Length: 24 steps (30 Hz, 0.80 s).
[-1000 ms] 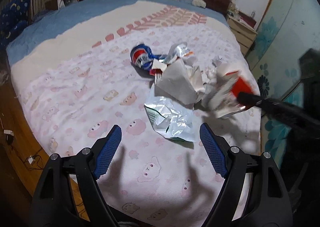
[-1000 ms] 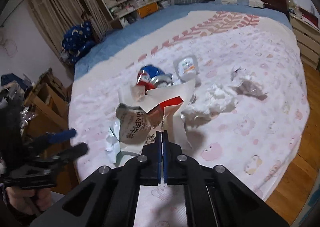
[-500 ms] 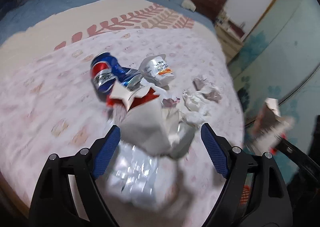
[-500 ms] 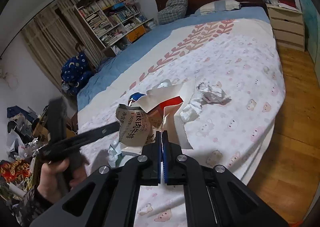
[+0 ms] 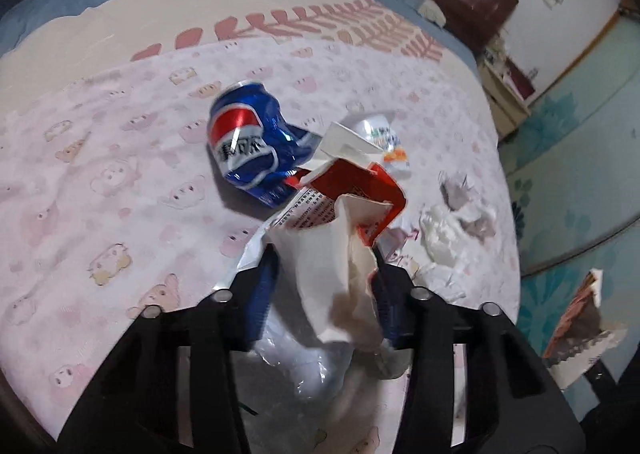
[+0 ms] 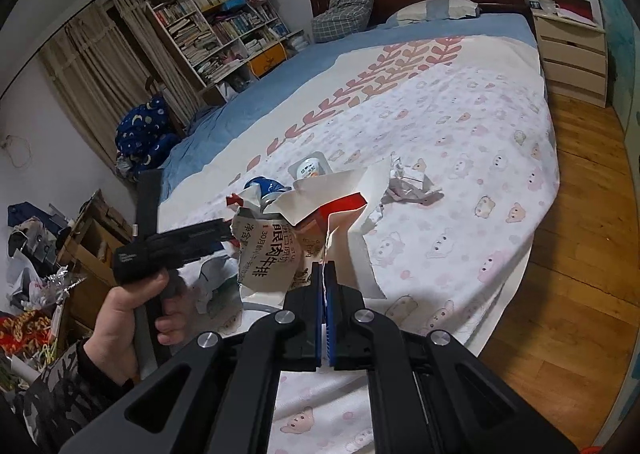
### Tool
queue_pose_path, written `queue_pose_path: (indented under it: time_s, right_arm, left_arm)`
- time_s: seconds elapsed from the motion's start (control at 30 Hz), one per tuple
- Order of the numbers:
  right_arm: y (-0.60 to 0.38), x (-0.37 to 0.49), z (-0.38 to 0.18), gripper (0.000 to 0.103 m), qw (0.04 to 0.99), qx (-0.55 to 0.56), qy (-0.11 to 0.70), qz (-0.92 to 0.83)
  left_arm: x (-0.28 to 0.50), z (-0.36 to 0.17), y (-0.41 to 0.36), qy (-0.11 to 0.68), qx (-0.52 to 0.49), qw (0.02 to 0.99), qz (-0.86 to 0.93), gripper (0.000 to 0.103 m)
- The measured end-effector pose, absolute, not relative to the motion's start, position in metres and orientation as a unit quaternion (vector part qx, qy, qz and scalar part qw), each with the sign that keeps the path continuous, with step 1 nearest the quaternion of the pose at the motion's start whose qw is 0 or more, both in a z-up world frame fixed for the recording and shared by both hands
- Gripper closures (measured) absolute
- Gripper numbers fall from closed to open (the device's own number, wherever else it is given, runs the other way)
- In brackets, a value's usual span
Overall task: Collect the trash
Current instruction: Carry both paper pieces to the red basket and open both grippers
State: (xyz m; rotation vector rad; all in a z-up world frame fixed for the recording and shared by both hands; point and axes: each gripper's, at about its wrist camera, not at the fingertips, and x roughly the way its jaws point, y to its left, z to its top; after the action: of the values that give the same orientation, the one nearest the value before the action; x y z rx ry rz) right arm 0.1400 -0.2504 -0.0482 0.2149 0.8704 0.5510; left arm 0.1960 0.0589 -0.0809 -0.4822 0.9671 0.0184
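Since a second ago the left gripper (image 5: 324, 286) has swung in from over the foil wrapper to straddle the torn red-and-white carton (image 5: 340, 238), and its jaws, wide then, are closing now with the carton's pale flap between them. Whether the blue pads already press on the card I cannot tell; the right-hand pad is half hidden behind the flap. The foil wrapper (image 5: 296, 366) now lies under the gripper, blurred.

In the right wrist view, the right gripper (image 6: 325, 294) has its fingers pinched fully together on a strip of torn packaging (image 6: 264, 254) with printed characters, held up off the bed, out past its near right edge in the left wrist view. A hand (image 6: 132, 318) on the left gripper's handle shows at the left.

The step in hand looks like picking the second piece of trash: one scrap is secured in the right, the carton is being taken by the left. Still on the bedspread (image 5: 120, 174), toward its middle, lie the crushed blue can (image 5: 248, 146) just beyond the carton, a small white cup (image 5: 384, 138) beside it, and crumpled tissue (image 5: 452, 230) nearer the right edge.

Next the left jaws need to finish closing on the stiff flap, not the loose foil beneath, then lift straight off so the can is not dragged along. No bin shows in either view.
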Motion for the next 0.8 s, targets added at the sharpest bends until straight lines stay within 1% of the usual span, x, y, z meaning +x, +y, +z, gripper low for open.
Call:
queue_pose_path:
  time_s: [0.2, 0.37, 0.47, 0.5, 0.57, 0.67, 0.8]
  right_arm:
    - [-0.250, 0.136, -0.045, 0.099, 0.866, 0.100, 0.412, 0.267]
    - [-0.240, 0.123, -0.039, 0.099, 0.866, 0.087, 0.404, 0.280]
    - [-0.233, 0.112, -0.030, 0.099, 0.869, 0.079, 0.396, 0.287]
    - [-0.232, 0.108, -0.025, 0.099, 0.872, 0.076, 0.390, 0.288]
    - [-0.236, 0.098, -0.010, 0.099, 0.878, 0.078, 0.377, 0.285]
    - [-0.255, 0.072, 0.027, 0.099, 0.892, 0.079, 0.341, 0.285]
    - [-0.316, 0.020, 0.082, 0.099, 0.923, 0.061, 0.287, 0.250]
  left_arm:
    - [0.176, -0.060, 0.057, 0.435, -0.215, 0.875, -0.001, 0.069]
    - [0.147, -0.040, 0.045, 0.424, -0.198, 0.884, -0.006, 0.070]
    - [0.126, -0.019, 0.029, 0.410, -0.170, 0.896, -0.008, 0.071]
    - [0.120, -0.011, 0.023, 0.406, -0.165, 0.899, -0.008, 0.073]
    - [0.109, 0.007, 0.009, 0.396, -0.166, 0.903, -0.017, 0.076]
    - [0.089, 0.047, -0.024, 0.369, -0.156, 0.915, -0.045, 0.077]
    - [0.064, 0.111, -0.096, 0.324, -0.118, 0.932, -0.112, 0.077]
